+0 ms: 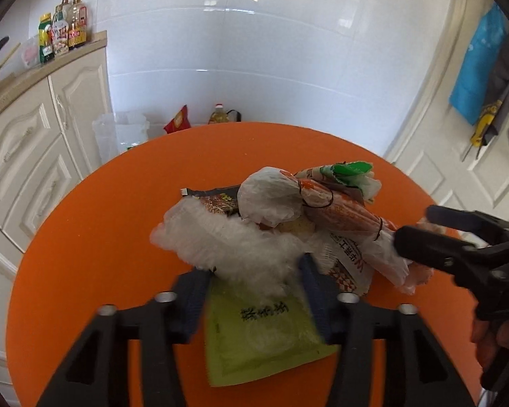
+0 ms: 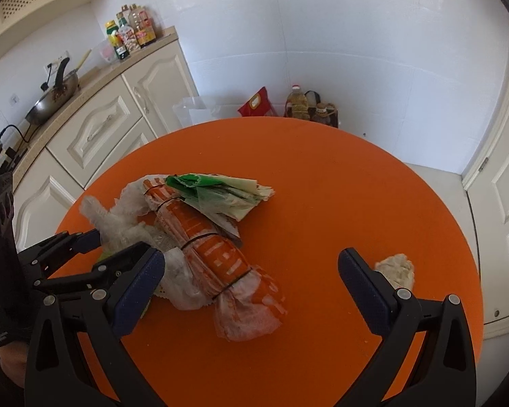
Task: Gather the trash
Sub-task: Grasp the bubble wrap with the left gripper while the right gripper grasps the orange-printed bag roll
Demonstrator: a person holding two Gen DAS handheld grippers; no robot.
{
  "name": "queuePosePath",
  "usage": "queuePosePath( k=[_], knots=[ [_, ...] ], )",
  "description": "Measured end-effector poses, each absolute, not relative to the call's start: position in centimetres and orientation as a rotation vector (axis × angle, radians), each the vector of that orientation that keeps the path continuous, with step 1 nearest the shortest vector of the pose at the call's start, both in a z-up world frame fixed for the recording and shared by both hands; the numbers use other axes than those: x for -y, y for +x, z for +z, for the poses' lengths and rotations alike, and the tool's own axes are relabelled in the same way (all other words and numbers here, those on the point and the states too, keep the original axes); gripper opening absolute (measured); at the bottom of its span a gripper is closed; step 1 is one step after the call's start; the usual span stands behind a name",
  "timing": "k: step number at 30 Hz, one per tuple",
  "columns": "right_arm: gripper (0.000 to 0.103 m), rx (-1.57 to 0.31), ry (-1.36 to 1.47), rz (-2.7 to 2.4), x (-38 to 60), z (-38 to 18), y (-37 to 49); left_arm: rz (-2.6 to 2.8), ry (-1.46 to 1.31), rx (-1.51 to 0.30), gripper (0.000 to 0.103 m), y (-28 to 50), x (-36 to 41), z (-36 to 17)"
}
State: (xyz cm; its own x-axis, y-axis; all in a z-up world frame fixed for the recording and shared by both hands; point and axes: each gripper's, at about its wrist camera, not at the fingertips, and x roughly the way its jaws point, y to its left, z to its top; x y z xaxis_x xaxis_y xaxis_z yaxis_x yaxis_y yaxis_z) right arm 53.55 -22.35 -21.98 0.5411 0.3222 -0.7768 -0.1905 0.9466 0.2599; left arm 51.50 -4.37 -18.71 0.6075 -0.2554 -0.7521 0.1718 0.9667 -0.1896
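A heap of trash lies on the round orange table (image 1: 95, 237): a rolled orange-and-white wrapper (image 2: 213, 251) bound with black bands, a green-and-white bag (image 2: 220, 190), crumpled white plastic (image 1: 227, 240), a dark snack packet (image 1: 217, 200) and a yellow-green sachet (image 1: 261, 332). My left gripper (image 1: 251, 281) is open, its fingers either side of the white plastic and sachet. My right gripper (image 2: 251, 278) is open wide around the near end of the orange wrapper; it shows at the right in the left wrist view (image 1: 420, 227). A crumpled tissue (image 2: 395, 269) lies apart beside the right finger.
Cream cabinets (image 2: 95, 129) with a counter carrying bottles (image 2: 132, 30) and a pan (image 2: 51, 98) stand left. Beyond the table's far edge (image 2: 271, 118) are a white bag, a red packet (image 2: 258, 103) and an oil bottle (image 2: 297, 103). A door (image 2: 502, 203) is right.
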Motion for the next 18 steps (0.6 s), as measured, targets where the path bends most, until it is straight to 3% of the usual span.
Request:
queuePosePath(
  k=[3, 5, 8, 9, 14, 18],
  knots=[
    [0.102, -0.961, 0.133, 0.335, 21.1, -22.2, 54.3, -0.261, -0.145, -0.879, 0.024, 53.5, 3.6, -18.6],
    [0.097, -0.973, 0.112, 0.357, 20.1, -22.6, 55.0, -0.249, -0.157, -0.864, 0.022, 54.6, 3.2, -18.4],
    [0.076, -1.002, 0.067, 0.368, 18.7, -23.7, 55.7, -0.245, -0.165, -0.851, 0.020, 56.3, 2.9, -18.1],
    [0.060, -1.006, 0.064, 0.370, 18.4, -23.9, 55.8, -0.243, -0.168, -0.849, 0.019, 56.9, 2.9, -18.0],
    [0.045, -0.985, 0.057, 0.379, 18.2, -23.6, 54.4, -0.231, -0.177, -0.825, 0.017, 58.4, 2.9, -17.7],
    [0.044, -0.977, 0.093, 0.370, 19.1, -23.1, 52.5, -0.225, -0.184, -0.801, 0.016, 58.1, 3.0, -17.4]
  ],
)
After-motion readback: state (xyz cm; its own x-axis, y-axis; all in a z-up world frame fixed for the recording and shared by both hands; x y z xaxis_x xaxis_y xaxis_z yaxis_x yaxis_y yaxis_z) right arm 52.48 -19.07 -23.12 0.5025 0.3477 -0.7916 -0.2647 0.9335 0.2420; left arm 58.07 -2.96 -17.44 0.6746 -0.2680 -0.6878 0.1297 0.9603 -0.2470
